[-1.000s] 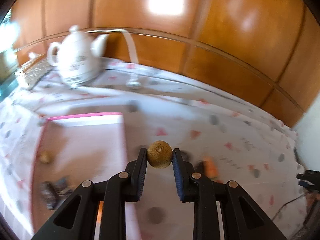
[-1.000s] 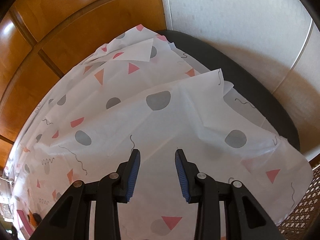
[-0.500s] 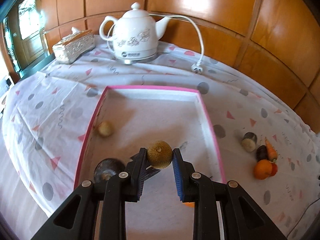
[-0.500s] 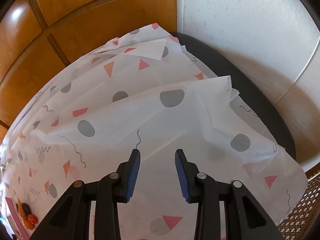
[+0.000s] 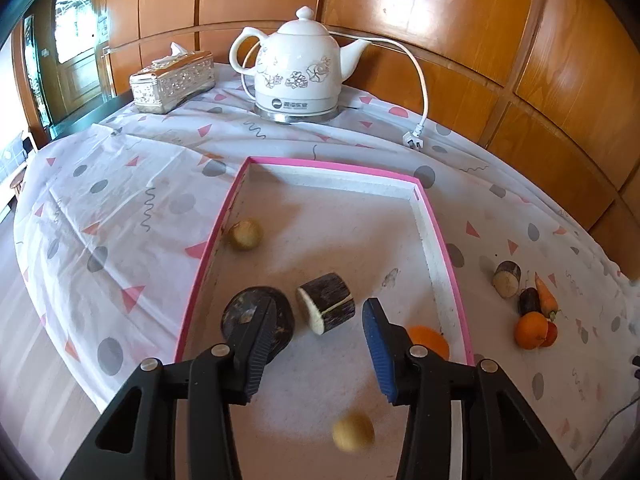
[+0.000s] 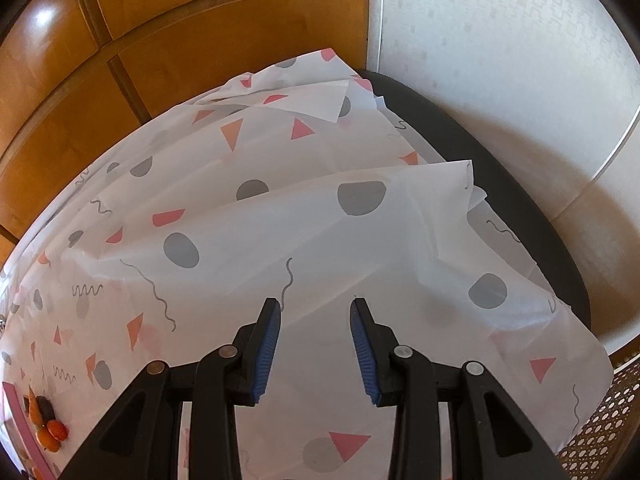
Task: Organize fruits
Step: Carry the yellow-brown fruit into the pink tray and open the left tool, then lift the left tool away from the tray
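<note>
The left tongs (image 5: 320, 344) have just been opening, empty over the pink tray (image 5: 444, 240) holding five pieces, the right tongs (image 6: 314, 340) gape idle, and several fruits (image 5: 530, 330) wait near the bench's right edge.

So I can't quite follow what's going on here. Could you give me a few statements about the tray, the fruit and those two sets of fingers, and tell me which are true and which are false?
1. The left gripper is clamped on the small round tan fruit. False: its fingers have just been opening, and the fruit lies free, blurred, below them in the pink-rimmed tray.
2. A white kettle stands beyond the tray. True.
3. The carrot lies inside the tray. False: it lies on the tablecloth, outside the tray's rim.
4. The right gripper holds nothing. True.
5. The kettle's plug lies on the cloth. True.
</note>
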